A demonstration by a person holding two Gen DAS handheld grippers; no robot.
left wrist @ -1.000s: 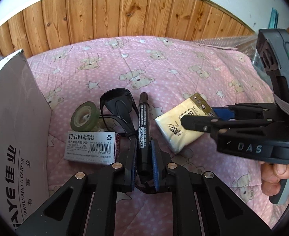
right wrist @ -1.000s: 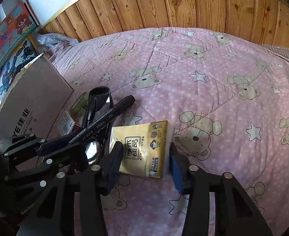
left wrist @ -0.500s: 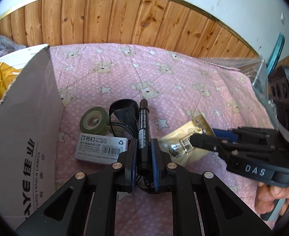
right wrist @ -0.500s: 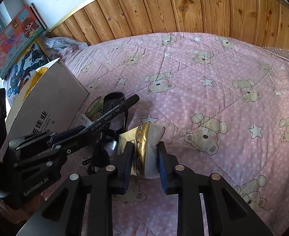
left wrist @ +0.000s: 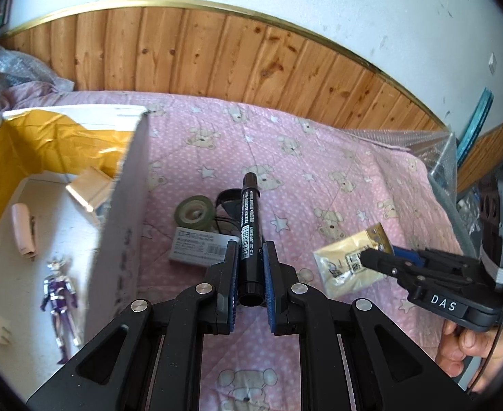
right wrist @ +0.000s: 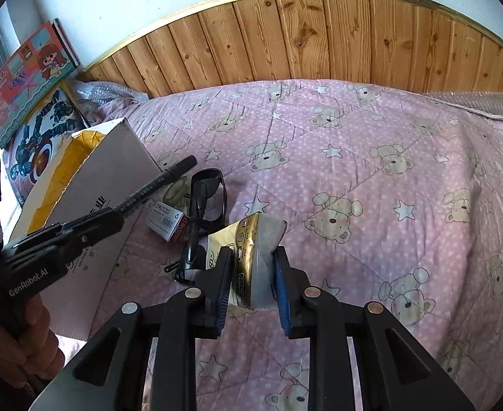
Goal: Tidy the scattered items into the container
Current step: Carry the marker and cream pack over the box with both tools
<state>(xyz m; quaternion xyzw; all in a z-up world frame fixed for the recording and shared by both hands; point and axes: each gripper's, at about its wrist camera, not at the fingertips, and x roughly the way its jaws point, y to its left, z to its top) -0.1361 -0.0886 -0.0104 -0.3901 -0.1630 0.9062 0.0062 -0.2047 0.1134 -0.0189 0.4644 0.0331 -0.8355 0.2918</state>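
Observation:
My left gripper (left wrist: 249, 257) is shut on a black marker (left wrist: 249, 226) and holds it above the pink quilt, just right of the open cardboard box (left wrist: 128, 185). My right gripper (right wrist: 253, 263) is shut on a gold tissue pack (right wrist: 255, 239), lifted off the quilt; it also shows in the left wrist view (left wrist: 351, 260). On the quilt lie a roll of tape (left wrist: 194, 212), a box of staples (left wrist: 200, 247) and black sunglasses (right wrist: 206, 202). The box (right wrist: 97, 185) holds a toy figure (left wrist: 59, 294) and a pink item (left wrist: 23, 229).
A wooden headboard (right wrist: 320, 41) runs along the far edge of the bed. Picture boxes (right wrist: 25, 78) lean behind the cardboard box. Bubble wrap (left wrist: 433, 150) lies at the right edge of the quilt (right wrist: 371, 171).
My right gripper closed on the tissue pack and lifted it. My left gripper rose with the marker, so the inside of the box came into view.

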